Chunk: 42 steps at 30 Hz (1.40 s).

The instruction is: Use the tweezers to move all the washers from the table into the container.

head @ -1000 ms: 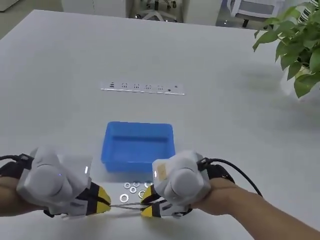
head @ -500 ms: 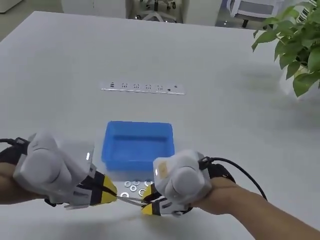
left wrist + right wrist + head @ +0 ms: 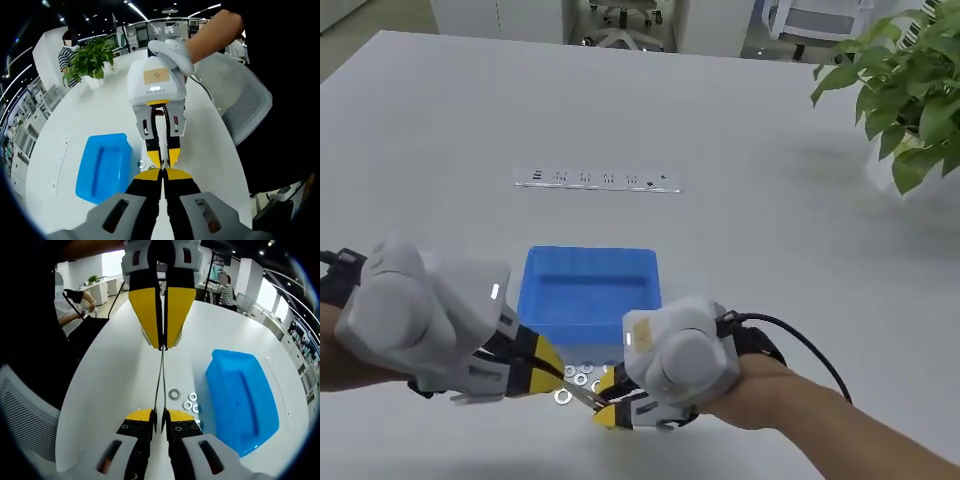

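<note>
Yellow-tipped jaws of my left gripper (image 3: 552, 368) pinched tight on tweezers (image 3: 161, 375). My right gripper (image 3: 604, 398) faces it, jaws likewise clamped on same tweezers, which span between both at lower centre of head view. Steel washers (image 3: 582, 378) lie clustered on white table (image 3: 740, 140) close by tweezers, just outside near wall of blue container (image 3: 590, 290), mid-frame.

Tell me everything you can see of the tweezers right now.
The tweezers look like thin, silvery metal: two slim arms lying close together. They span the gap between the shut left tool and the shut right tool, one end clamped in each. Both ends are hidden in the jaws. Washers lie on the table nearby, not touching them.
</note>
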{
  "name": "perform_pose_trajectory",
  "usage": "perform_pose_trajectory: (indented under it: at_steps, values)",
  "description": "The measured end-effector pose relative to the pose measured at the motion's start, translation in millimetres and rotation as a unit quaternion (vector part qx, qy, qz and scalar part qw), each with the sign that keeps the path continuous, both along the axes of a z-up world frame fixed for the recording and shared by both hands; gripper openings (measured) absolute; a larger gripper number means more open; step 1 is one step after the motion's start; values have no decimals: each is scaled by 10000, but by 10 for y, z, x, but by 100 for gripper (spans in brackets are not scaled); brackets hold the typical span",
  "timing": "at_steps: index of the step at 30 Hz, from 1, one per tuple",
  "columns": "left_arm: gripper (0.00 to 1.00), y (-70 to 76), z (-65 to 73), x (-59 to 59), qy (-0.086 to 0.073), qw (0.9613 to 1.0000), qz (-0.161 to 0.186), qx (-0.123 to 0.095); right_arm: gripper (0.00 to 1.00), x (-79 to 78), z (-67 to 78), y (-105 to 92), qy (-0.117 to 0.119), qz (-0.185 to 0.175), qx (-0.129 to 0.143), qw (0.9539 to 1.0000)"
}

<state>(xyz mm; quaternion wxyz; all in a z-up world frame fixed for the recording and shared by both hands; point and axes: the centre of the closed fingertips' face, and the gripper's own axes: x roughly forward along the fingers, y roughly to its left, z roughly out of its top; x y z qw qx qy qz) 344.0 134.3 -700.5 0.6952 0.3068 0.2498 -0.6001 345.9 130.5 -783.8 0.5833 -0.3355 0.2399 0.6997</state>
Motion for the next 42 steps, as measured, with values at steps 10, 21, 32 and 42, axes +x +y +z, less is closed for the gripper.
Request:
perform_pose_trajectory:
  at_steps: [10,21,32,42]
  values:
    - [5,-114,131,-22,-70,9998,-97,-160,12,-58,73,92,144,-108,244,9995]
    - [6,-239,124,-56,45,9992,-156,-355,12,-121,53,93,181,-95,327,9993]
    - [6,-315,105,-97,202,9977,-157,-628,11,-149,37,57,220,-93,363,9991]
    - [6,-301,18,-122,296,9977,-191,-585,11,-161,40,58,212,-88,369,9991]
